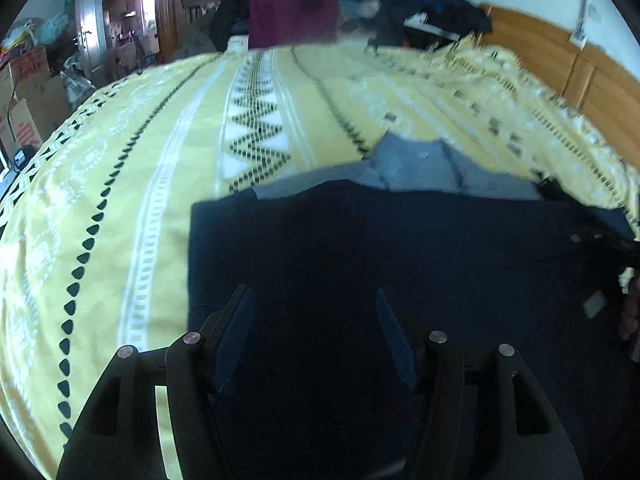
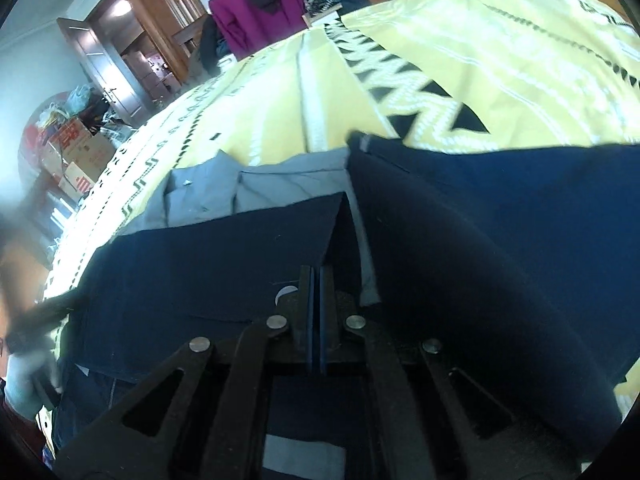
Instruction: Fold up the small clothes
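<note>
A dark navy garment lies on a yellow patterned bedspread, with a grey part showing past its far edge. My left gripper hovers open just over the navy cloth, nothing between its fingers. In the right wrist view, the right gripper is shut on an edge of the navy garment. A flap of that cloth is raised to its right, above the bedspread. The grey part lies flat beyond the fingertips.
A heap of clothes with a magenta garment sits at the far end of the bed. Cardboard boxes and an open door stand to the left. Wooden panelling runs along the right. A blurred arm shows at the left edge.
</note>
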Tool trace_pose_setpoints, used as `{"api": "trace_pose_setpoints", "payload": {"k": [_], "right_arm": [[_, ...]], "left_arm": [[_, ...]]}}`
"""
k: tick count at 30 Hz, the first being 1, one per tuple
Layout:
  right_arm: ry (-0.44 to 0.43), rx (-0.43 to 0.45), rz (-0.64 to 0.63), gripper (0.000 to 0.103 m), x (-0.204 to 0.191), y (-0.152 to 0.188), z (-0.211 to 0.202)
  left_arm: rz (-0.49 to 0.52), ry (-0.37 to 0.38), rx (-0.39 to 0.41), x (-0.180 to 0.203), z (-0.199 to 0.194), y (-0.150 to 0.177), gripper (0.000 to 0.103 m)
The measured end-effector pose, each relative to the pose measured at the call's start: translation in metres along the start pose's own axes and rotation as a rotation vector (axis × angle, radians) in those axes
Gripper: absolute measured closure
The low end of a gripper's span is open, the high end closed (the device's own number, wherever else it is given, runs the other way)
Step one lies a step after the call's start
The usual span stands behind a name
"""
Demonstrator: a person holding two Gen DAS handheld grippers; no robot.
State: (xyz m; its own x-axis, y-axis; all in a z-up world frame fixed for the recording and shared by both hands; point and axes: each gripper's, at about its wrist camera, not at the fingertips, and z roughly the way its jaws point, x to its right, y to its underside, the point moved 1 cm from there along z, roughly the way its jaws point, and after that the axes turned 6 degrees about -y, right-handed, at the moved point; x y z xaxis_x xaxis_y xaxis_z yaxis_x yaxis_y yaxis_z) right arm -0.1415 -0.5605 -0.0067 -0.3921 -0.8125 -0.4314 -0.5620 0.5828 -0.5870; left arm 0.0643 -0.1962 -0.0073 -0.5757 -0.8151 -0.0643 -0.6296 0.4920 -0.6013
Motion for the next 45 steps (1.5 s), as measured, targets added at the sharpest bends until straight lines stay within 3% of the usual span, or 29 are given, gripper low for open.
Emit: {"api": "trace_pose_setpoints", "payload": {"k": [2,5,6,8,9,11,13,17,20,26,27,30,33,37,42,45], "right_arm": [[-0.015,-0.053,0.007,0.098,0.004,0.001,0.006],[-0.071,-0.040,0.009,0.096,0.000,-0.004,-0.023],[-0.107,0.007,0.013,0.089,0.001,-0.009,-0.047],[-0.097,0.111,0.038,0.064,0.021,-0.017,-0.094],[-0.047,0.163,0.062,0.050,0.039,-0.022,-0.117],[0.103,0.238,0.131,0.049,0.088,-0.028,-0.157],[0.278,0.276,0.289,0.047,0.155,-0.029,-0.192],[0.422,0.288,0.517,0.047,0.250,-0.017,-0.216],[0.414,0.267,0.566,0.047,0.276,-0.014,-0.201],[0.437,0.273,0.541,0.048,0.294,-0.027,-0.180],[0.444,0.264,0.531,0.052,0.298,-0.031,-0.179],[0.394,0.241,0.526,0.092,0.299,-0.038,-0.175],[0.214,0.349,0.436,0.094,0.242,-0.056,-0.198],[-0.132,0.392,0.160,0.094,0.082,-0.089,-0.201],[-0.521,0.272,-0.032,0.092,-0.105,-0.084,-0.129],[-0.645,0.130,-0.054,0.083,-0.180,-0.050,-0.057]], "left_arm": [[0.023,-0.023,-0.117,0.009,0.033,0.001,0.034],[0.043,-0.035,-0.082,0.018,0.031,-0.004,0.030],[0.027,-0.010,-0.066,0.016,0.025,-0.005,0.030],[-0.012,0.029,-0.052,0.007,0.018,-0.003,0.030],[-0.018,0.021,-0.047,0.005,0.012,-0.002,0.030],[-0.039,0.013,-0.023,-0.003,-0.004,0.002,0.030],[-0.077,0.026,0.008,-0.009,-0.018,0.002,0.030],[-0.125,0.057,0.042,-0.014,-0.041,0.001,0.030],[-0.124,0.062,0.027,-0.011,-0.042,0.002,0.030],[-0.142,0.094,0.007,0.007,-0.036,0.005,0.030],[-0.140,0.097,0.009,0.009,-0.036,0.005,0.030],[-0.134,0.100,0.008,0.014,-0.034,0.005,0.030],[-0.142,0.111,0.020,0.013,-0.037,0.004,0.030],[-0.168,0.147,0.058,0.005,-0.049,0.000,0.030],[-0.277,0.218,0.094,-0.014,-0.063,0.002,0.030],[-0.348,0.257,0.107,-0.030,-0.071,0.012,0.030]]}}
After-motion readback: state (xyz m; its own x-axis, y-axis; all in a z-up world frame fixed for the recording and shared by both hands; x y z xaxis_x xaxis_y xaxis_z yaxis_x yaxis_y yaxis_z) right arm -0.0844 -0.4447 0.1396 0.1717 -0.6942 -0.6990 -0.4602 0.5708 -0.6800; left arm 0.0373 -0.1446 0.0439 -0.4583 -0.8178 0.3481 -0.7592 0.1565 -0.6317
